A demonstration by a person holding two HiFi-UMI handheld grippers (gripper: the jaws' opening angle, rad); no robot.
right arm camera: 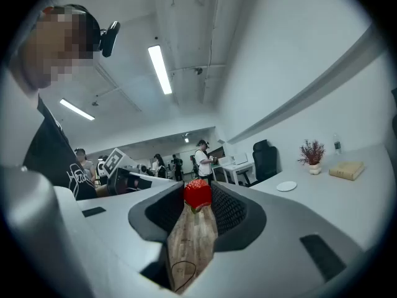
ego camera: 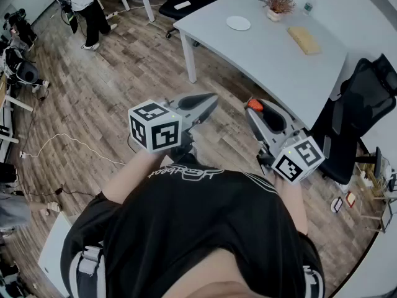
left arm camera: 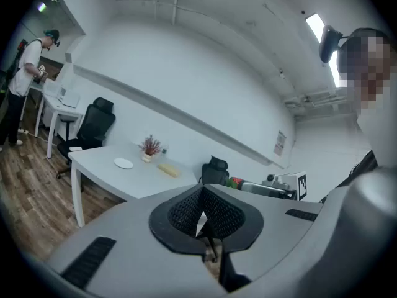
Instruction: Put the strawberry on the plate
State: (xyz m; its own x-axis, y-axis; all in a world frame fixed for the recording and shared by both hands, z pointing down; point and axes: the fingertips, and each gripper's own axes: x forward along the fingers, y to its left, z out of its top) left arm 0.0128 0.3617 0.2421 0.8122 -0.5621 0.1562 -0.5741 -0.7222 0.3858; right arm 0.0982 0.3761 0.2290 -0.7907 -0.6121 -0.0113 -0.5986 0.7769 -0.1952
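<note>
Wood-plank floor (ego camera: 93, 92) underfoot, an open office all round; nearest, at the person's chest, the left gripper (ego camera: 211, 100) has its jaws closed together, nothing between them; beside it the right gripper (ego camera: 252, 109) is clamped on the strawberry (right arm camera: 197, 194), pinched at the jaw tips, up in the air; beyond, the white table (ego camera: 267, 61) carries the plate (ego camera: 238, 23), well apart from the strawberry; a potted plant (ego camera: 278, 2) and a yellow block (ego camera: 304, 40) sit farther along.

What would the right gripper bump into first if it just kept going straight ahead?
Probably nothing nearby. The right gripper, shut on the strawberry, aims left of the grey table and its plate. Beyond is open room, with a standing person far off. Depth is hard to judge.
</note>
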